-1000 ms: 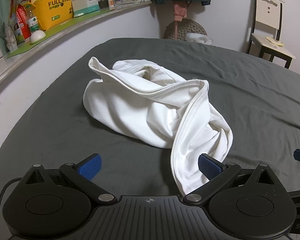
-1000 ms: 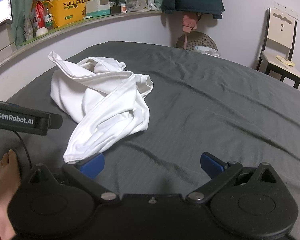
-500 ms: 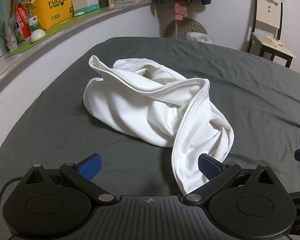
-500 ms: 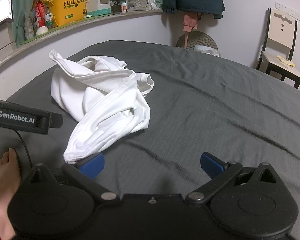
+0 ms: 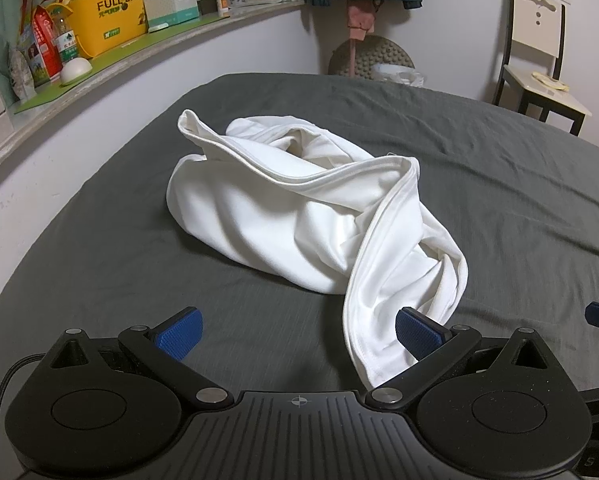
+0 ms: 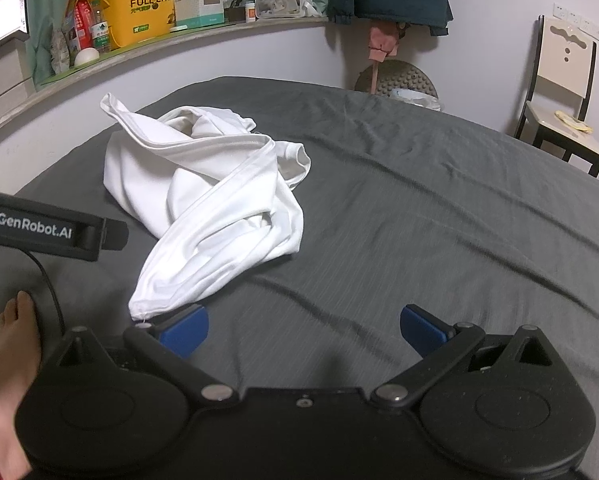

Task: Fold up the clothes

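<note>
A white garment (image 5: pixel 299 216) is seen crumpled in a heap on the grey bed (image 5: pixel 499 208), not yet spread and with no fold made. The heap is stretched from a raised corner at the far left, near the wall, down to a narrow tail that is pointed toward the person; this long axis is run obliquely, from far-left to near-right in the left wrist view.

The left gripper (image 5: pixel 299 334) is held low over the bed with its jaws wide apart and nothing between them. The tail end of the garment is placed just in front of it, close beside its right finger; whether it is touched there cannot be told. The right gripper (image 6: pixel 303 330) is also held with jaws wide and empty. From it the garment (image 6: pixel 219 208) is lain forward and to the left, and the tail tip is found just beside its left finger. So the tail is near to both grippers, while the bulk is more directly ahead of the left one. It is judged that the tail or a hem must be taken first, so the cloth can be opened flat.

Compared with the earlier frames, almost nothing is changed: the garment is kept in the same shape, and both grippers are kept open at nearly the same place.
</note>
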